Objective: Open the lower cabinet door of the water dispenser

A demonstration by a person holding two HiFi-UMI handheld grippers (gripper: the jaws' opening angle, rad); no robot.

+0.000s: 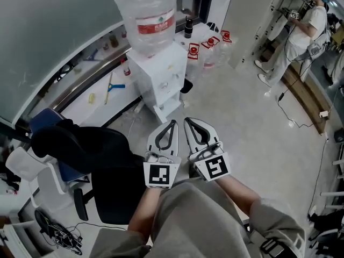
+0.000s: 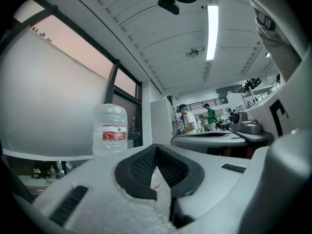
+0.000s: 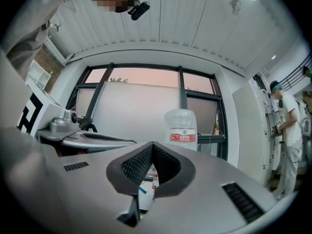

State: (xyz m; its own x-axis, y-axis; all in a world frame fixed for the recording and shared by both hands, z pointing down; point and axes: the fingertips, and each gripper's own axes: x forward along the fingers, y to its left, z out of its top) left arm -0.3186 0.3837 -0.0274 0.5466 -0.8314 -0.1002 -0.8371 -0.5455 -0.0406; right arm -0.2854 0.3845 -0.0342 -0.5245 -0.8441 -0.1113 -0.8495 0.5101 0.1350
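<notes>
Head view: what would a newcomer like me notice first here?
Probably the two grippers held side by side at bottom centre, the left gripper and the right gripper, both shut and empty, pointing toward a white water dispenser. A big clear water bottle with a red label sits on top of it. A black chair stands at the left, and a person in white is at the upper right.

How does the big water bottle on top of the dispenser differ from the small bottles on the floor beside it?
The big water bottle sits on top of the white dispenser, while the small bottles stand on the floor beside it. The big water bottle is far larger than any of the small bottles. It is a single bottle; the small bottles are several, grouped close together. Both are clear with red labels.
</notes>
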